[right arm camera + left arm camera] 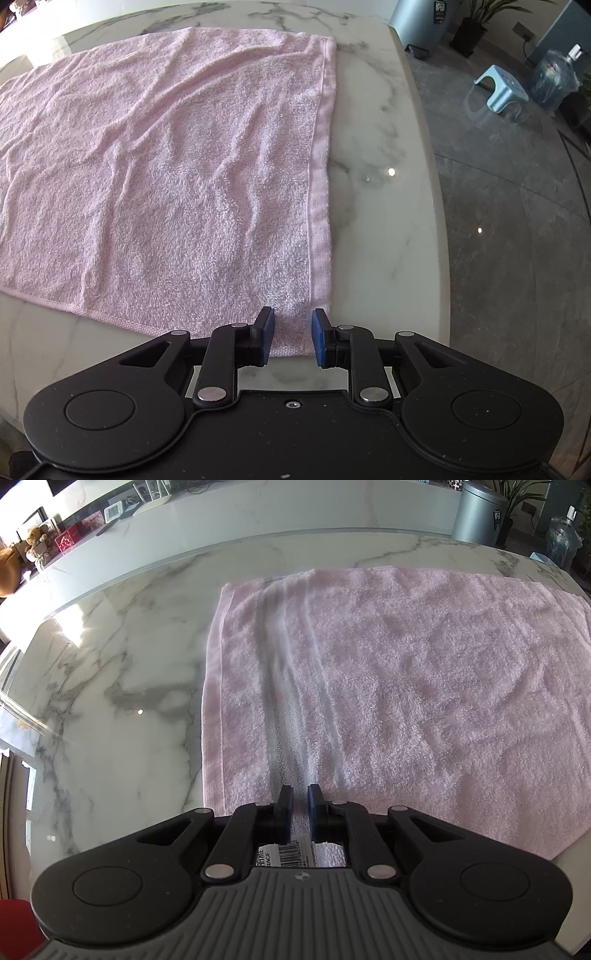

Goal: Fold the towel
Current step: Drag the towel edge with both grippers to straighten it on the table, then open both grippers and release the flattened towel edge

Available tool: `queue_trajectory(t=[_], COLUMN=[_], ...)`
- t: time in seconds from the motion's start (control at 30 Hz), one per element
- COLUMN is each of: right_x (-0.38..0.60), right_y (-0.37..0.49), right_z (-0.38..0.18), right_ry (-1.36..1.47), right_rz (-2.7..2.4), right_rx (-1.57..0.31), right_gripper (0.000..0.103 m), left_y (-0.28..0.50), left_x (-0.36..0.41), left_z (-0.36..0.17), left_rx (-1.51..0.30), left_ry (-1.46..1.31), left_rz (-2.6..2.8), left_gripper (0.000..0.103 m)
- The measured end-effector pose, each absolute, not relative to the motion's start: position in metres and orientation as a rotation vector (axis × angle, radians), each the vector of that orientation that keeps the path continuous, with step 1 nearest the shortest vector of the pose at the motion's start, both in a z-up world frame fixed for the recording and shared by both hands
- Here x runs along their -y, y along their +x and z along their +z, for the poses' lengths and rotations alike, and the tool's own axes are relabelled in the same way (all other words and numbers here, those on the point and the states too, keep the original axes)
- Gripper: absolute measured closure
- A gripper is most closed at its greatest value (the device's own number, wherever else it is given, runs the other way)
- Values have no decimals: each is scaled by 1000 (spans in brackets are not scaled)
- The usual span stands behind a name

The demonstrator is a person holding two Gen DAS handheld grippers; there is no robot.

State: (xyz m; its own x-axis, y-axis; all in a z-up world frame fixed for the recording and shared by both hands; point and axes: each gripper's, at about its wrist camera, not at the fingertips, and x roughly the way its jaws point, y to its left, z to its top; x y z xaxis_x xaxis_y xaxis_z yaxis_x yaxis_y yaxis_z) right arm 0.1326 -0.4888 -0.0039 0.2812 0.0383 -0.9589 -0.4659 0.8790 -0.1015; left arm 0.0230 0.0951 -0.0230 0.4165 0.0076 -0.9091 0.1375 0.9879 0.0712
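Left wrist view — pink towel [406,686] flat, grey bin [478,511] lidded.

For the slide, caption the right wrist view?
Right gripper, fingers open, straddles the near right corner of a flat pink towel on a marble table.

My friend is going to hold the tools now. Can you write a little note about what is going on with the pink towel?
Left tool: open with a narrow gap, at the near edge of the pink towel, over its white striped band. It grips nothing.
Right tool: open wider, at the towel's near right corner, beside the hem. It grips nothing.
The towel lies spread flat and a bit wrinkled on the marble table.
Done: nothing folded yet.
Left: close both tools on the near edge and make the folds.
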Motion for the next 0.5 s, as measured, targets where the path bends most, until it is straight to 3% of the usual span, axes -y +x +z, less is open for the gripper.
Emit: queue_trajectory(t=[0.13,0.27,0.5], right_x=[489,499,519], right_y=[134,133,130], right_z=[-4,-4,-4], right_ry=[-387,-319,-192], right_rz=[339,331,313], right_rx=[-1259,-1279,-1310], right_gripper=[77,60,60], left_y=[20,15,8], left_x=[-97,-110,-132], left_z=[-17,-3,1], left_rx=[-1129,-1118,-1183], left_ry=[128,79,7], left_rz=[-62,-30,14], left_gripper=[93,86,86])
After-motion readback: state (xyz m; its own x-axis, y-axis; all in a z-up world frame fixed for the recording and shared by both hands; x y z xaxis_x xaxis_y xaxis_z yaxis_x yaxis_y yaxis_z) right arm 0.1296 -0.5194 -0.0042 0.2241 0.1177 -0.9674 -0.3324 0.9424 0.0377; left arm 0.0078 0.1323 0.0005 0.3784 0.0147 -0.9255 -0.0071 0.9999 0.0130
